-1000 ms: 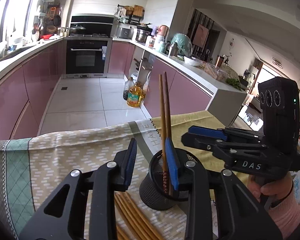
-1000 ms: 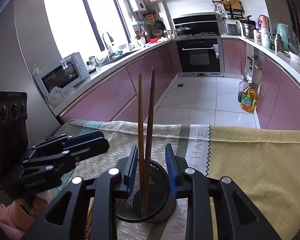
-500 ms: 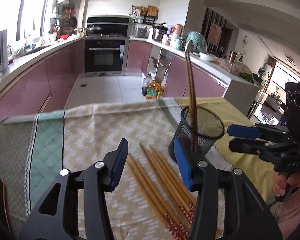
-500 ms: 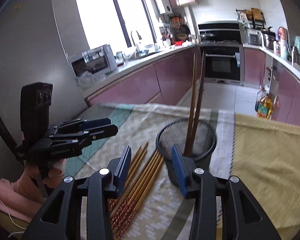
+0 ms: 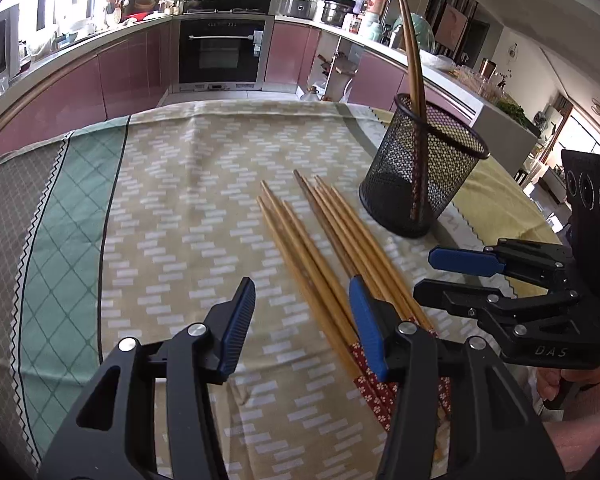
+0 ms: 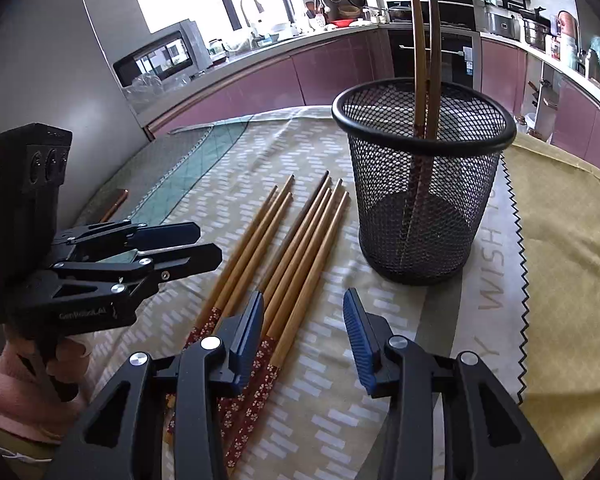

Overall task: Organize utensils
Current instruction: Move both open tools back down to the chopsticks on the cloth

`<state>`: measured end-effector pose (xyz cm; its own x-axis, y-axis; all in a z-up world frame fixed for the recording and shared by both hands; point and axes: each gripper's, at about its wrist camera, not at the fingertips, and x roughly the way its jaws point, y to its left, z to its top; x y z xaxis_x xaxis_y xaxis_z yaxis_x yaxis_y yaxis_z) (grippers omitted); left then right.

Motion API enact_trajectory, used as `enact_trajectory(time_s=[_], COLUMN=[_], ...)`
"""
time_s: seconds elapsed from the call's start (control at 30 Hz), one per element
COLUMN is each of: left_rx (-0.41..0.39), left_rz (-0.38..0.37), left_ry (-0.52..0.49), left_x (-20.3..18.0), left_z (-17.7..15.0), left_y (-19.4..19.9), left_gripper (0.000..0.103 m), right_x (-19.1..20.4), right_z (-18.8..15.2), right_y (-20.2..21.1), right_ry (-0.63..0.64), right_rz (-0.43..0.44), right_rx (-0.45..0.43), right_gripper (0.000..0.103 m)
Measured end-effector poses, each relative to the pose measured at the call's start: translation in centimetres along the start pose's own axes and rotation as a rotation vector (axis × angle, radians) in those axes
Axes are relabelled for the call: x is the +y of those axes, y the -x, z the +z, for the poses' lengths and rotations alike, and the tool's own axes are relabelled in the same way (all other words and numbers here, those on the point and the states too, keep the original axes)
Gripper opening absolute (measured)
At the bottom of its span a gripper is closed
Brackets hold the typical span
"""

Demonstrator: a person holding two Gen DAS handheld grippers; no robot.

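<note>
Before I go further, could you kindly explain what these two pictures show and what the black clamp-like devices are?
No robot here: a person holds a two-finger gripper in each hand, each carrying a forward-looking fisheye camera. One picture looks along the left gripper, with the right gripper visible beside it; the other looks along the right gripper's blue pads. Both grippers are open and hold nothing. On the patterned tablecloth lie loose bamboo chopsticks, and a black mesh holder stands upright with two chopsticks in it.
</note>
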<state>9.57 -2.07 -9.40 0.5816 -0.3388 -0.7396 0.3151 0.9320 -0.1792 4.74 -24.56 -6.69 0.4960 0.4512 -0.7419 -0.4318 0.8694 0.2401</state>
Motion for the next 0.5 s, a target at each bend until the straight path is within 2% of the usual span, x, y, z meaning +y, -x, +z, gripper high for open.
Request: enact_trajectory(time_s=[0.5], left_rx=[0.039], left_rz=[0.037], left_ry=[-0.028], left_x=[-0.43], left_z=[-0.81], left_y=[-0.97], left_gripper=[0.048], right_x=[0.05], right_z=[-0.44], right_y=[-0.92], right_ry=[-0.005], right_rz=[-0.084], right_rx=[0.016], right_gripper=[0.038])
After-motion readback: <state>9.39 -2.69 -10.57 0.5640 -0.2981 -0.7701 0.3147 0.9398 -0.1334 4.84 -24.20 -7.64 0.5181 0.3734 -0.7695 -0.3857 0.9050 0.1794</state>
